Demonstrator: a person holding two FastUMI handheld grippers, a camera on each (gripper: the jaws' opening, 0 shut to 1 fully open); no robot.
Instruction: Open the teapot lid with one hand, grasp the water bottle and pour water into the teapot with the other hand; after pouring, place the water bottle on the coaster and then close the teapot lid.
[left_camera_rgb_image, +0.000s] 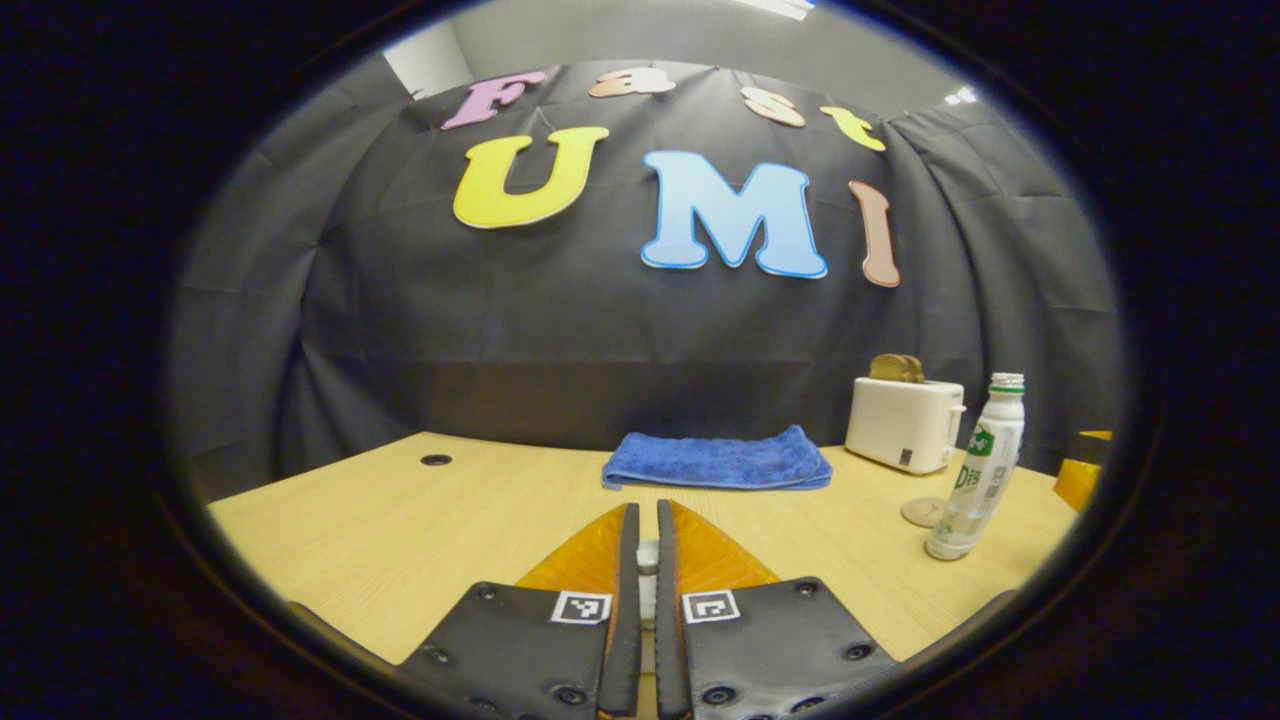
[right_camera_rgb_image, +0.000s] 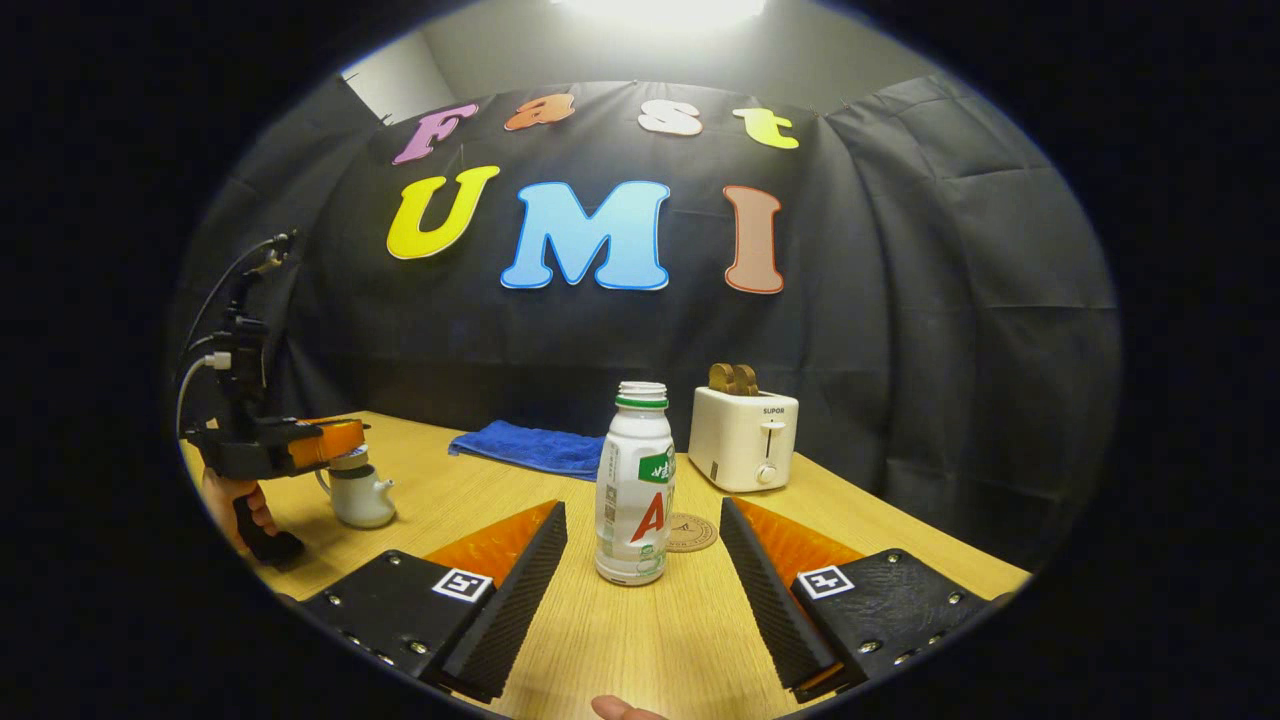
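Note:
A white teapot (right_camera_rgb_image: 362, 500) stands on the wooden table (right_camera_rgb_image: 640, 640) at the left of the right gripper view. My left gripper (right_camera_rgb_image: 335, 440) sits right over it, held by a hand. In the left gripper view, my left gripper (left_camera_rgb_image: 640, 512) is shut on the small pale lid knob (left_camera_rgb_image: 648, 560). I cannot tell whether the lid is lifted off the pot. The white water bottle (right_camera_rgb_image: 635, 490) stands upright with no cap, between the spread fingers of my open right gripper (right_camera_rgb_image: 642, 508), touching neither. The round coaster (right_camera_rgb_image: 692, 532) lies just behind the bottle.
A white toaster (right_camera_rgb_image: 742, 440) holding toast stands at the back right. A folded blue towel (right_camera_rgb_image: 530, 447) lies along the back edge. In the left gripper view the bottle (left_camera_rgb_image: 980, 470) and the coaster (left_camera_rgb_image: 922, 512) are at the right, with a yellow object (left_camera_rgb_image: 1085, 470) beyond.

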